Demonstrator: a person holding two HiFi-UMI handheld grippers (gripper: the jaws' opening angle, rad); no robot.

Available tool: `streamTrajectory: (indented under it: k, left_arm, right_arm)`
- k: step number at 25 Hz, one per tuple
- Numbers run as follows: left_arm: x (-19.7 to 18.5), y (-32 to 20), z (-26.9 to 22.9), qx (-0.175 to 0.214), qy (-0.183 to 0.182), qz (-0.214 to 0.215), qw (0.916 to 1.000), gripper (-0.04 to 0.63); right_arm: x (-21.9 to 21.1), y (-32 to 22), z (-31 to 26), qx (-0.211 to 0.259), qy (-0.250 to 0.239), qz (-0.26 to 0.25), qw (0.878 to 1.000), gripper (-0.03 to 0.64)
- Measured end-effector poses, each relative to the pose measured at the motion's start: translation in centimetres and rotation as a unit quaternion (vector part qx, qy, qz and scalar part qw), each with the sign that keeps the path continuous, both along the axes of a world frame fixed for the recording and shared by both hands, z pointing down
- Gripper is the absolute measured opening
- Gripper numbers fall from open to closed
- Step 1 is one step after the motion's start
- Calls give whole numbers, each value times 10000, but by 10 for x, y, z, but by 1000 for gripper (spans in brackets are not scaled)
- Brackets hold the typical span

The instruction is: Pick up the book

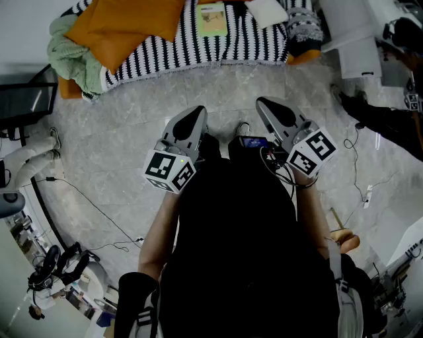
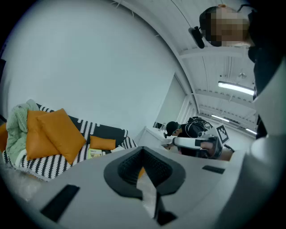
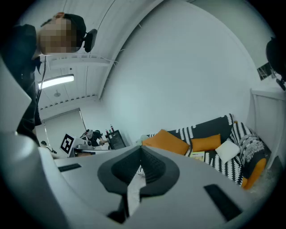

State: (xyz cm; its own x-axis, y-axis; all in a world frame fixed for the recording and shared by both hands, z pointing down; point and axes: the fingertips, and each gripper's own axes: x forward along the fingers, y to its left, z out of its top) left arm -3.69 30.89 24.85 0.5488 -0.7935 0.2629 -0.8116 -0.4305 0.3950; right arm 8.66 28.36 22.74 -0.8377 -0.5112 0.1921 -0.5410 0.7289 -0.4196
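On striped sofa (image 1: 251, 43), thin pale-green book (image 1: 212, 18)

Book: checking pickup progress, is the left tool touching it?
Apart. The head view shows the book on the striped cover, with open floor between it and the left tool.

Ahead of the left claw (image 1: 196, 109), a black-and-white striped cover (image 1: 198, 49) is spread; 1 large orange cushion (image 1: 125, 23) and a green blanket (image 1: 69, 59) are laid on it, further to the left. A white pillow (image 1: 268, 10) is seen ahead of the right claw (image 1: 262, 101). Grey marble floor (image 1: 112, 145) lies beneath both, crossed by a thin cable (image 1: 92, 206) at the left.
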Motion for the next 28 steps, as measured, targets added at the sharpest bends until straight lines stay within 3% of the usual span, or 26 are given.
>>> streamTrajectory:
  k: [8, 20, 28]
  left_arm:
    - [38, 9, 0, 69, -184, 224, 9996, 14]
    - [61, 15, 16, -295, -372, -204, 9987, 14]
    - [64, 21, 26, -458, -447, -348, 9973, 14]
  right_arm:
    - [26, 8, 6, -127, 9, 100, 9999, 17]
    - [70, 16, 19, -347, -140, 45, 9993, 17]
    - [73, 11, 28, -464, -223, -5, 9987, 17]
